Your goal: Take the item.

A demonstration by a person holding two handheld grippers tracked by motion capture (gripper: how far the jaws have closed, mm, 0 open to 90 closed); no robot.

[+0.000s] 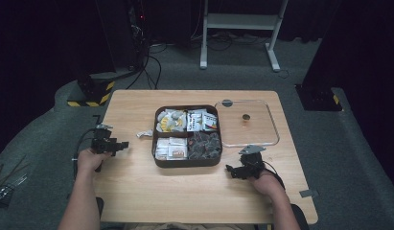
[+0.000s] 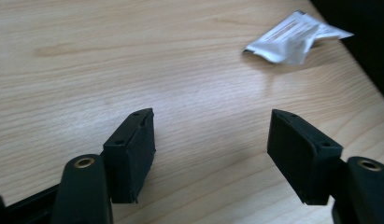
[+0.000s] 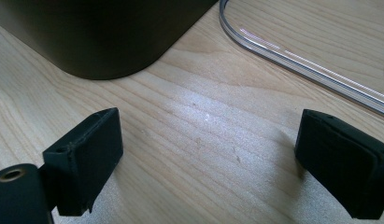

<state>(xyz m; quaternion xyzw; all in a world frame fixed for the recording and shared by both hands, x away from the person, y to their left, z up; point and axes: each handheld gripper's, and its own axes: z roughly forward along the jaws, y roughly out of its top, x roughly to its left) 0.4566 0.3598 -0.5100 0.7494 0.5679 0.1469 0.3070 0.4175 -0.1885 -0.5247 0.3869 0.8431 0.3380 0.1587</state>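
Two grippers rest spread and empty—left gripper faces the loose sachet at its 2 o'clock, so reaching and pinching it for the tray seems next.

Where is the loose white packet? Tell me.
In the high view the loose white packet lies on the table, just left of the brown tray, ahead of the open left tongs.

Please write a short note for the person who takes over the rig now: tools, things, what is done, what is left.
Left tool: open, empty, low over the table.
Right tool: open, empty, beside the tray's near right corner.
Tray: four compartments, all filled.
Clear lid: flat on the table, right of the tray, so the tray is uncovered.
One white packet lies loose, left of the tray.
Left, probably: packet into the tray, then lid on.
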